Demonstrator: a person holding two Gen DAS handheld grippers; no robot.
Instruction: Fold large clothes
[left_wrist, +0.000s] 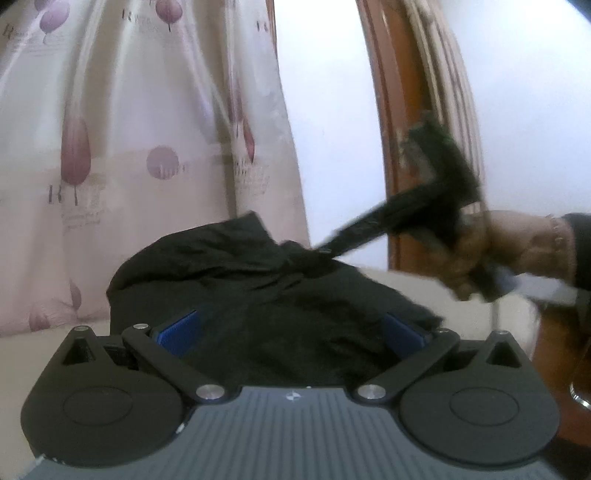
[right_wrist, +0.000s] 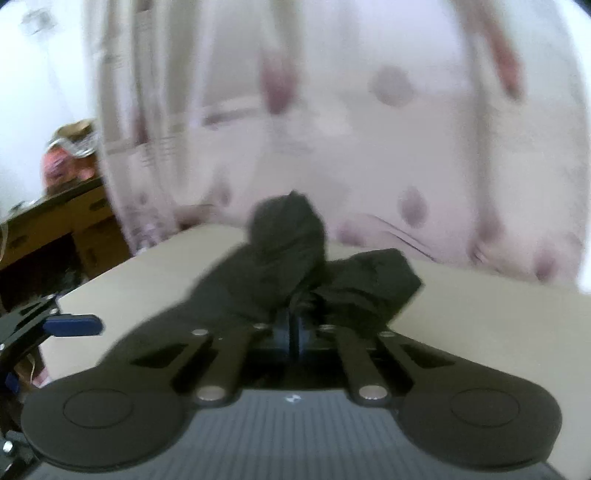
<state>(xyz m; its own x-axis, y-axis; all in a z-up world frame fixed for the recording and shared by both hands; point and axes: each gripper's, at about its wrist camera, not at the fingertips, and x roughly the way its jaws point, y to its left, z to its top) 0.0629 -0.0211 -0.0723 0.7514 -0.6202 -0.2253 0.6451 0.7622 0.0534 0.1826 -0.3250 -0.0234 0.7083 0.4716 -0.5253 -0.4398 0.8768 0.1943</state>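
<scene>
Garment (right_wrist: 295, 266) clamped in right claw (right_wrist: 295, 332); left view alone shows left claw (left_wrist: 291, 328) apart.

The black garment (left_wrist: 266, 295) lies crumpled in a loose heap on a pale, cream-coloured surface (right_wrist: 461, 314), in front of a patterned curtain. Its cloth is matte and deeply creased, with folds running in several directions. One part is gathered into a tight bunch and pulled up off the heap (drawn taut into a narrow strand), while another lobe stands upright behind it. Blur makes it hard to tell, but it may be a shirt.
</scene>
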